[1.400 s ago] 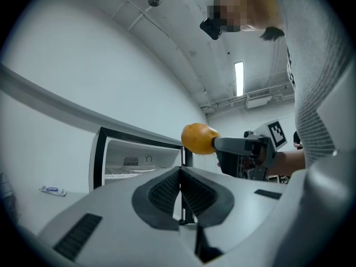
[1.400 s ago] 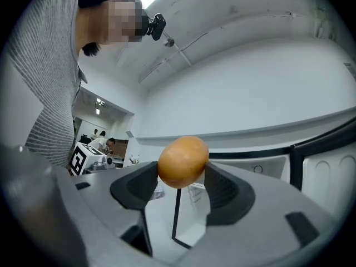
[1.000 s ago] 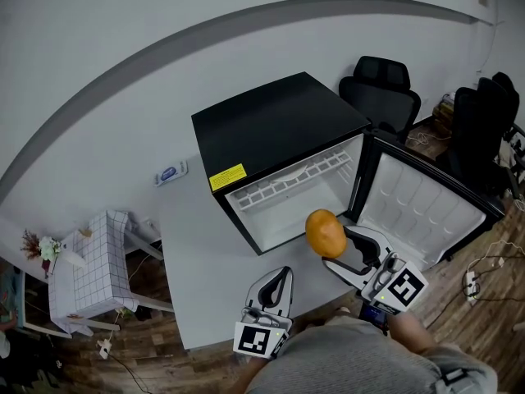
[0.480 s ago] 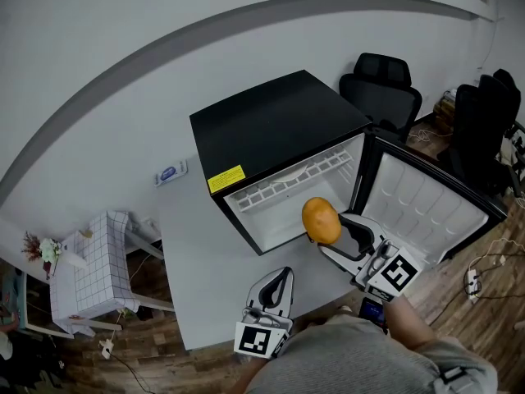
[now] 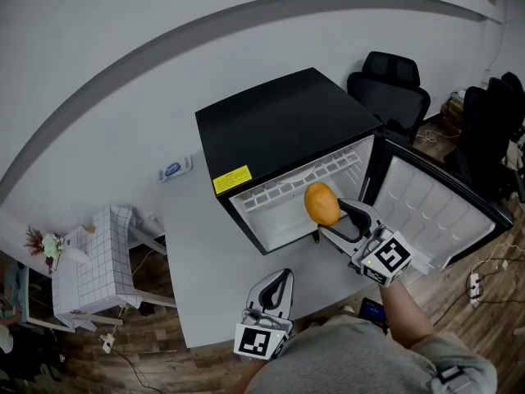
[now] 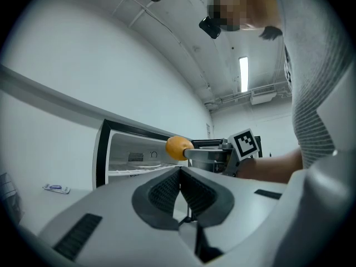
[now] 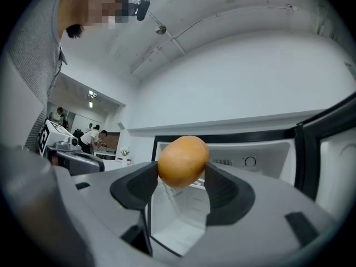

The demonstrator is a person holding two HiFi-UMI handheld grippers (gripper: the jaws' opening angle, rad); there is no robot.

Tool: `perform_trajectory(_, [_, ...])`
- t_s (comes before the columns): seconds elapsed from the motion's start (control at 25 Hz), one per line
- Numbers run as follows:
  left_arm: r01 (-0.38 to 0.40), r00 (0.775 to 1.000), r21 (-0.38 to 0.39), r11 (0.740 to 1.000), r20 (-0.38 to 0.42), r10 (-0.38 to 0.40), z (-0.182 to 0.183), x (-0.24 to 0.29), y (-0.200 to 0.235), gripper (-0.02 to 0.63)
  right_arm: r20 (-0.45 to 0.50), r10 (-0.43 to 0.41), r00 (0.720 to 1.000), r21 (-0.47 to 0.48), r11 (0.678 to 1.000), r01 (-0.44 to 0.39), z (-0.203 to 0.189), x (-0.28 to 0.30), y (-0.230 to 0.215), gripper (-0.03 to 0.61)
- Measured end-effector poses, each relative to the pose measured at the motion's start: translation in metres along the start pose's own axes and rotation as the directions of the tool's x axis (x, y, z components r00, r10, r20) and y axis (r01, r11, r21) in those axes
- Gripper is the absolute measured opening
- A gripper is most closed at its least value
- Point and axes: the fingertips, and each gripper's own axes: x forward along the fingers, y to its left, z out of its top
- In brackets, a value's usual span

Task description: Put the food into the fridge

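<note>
Jaws of the left gripper (image 6: 181, 174) are pressed together with nothing between them; in the head view this gripper (image 5: 280, 276) sits low by the person's body, over the near edge of the grey table (image 5: 201, 253), its marker cube (image 5: 256, 341) facing up; whether it rests on the table cannot be told; to its right and a little farther out, the right gripper (image 5: 336, 220) is held at arm's length with its jaws parted just as wide as the orange fruit (image 5: 322, 203) and closed against its two sides, one pad on each flank; in the right gripper view the fruit (image 7: 183, 160) fills the gap between the dark pads and rises above them; it hangs in the air right at the mouth of the black fridge (image 5: 279, 121), level with the front of the wire shelf (image 5: 295, 183), though whether it has crossed the threshold cannot be told; the white compartment behind it shows a round dial (image 7: 250, 162) on the back wall; the fridge door (image 5: 435, 212) is swung wide open to the right; a yellow label (image 5: 231, 179) sits on the fridge's front top edge; a small blue-and-white packet (image 5: 172, 171) lies on the table left of the fridge; black office chairs (image 5: 390, 89) stand beyond the fridge by the wall.
</note>
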Motion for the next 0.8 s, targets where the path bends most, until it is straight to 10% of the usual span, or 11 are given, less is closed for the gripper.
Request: perform_trajectory(0.8, [-0.048,0.999,-0.009,0.999,-0.016,0.048,-0.007,0.010,0.024,0.011,-0.153,-0.026,0.988,0.020,0.999,0.029,-0.045,0.056,-0.049,0.270])
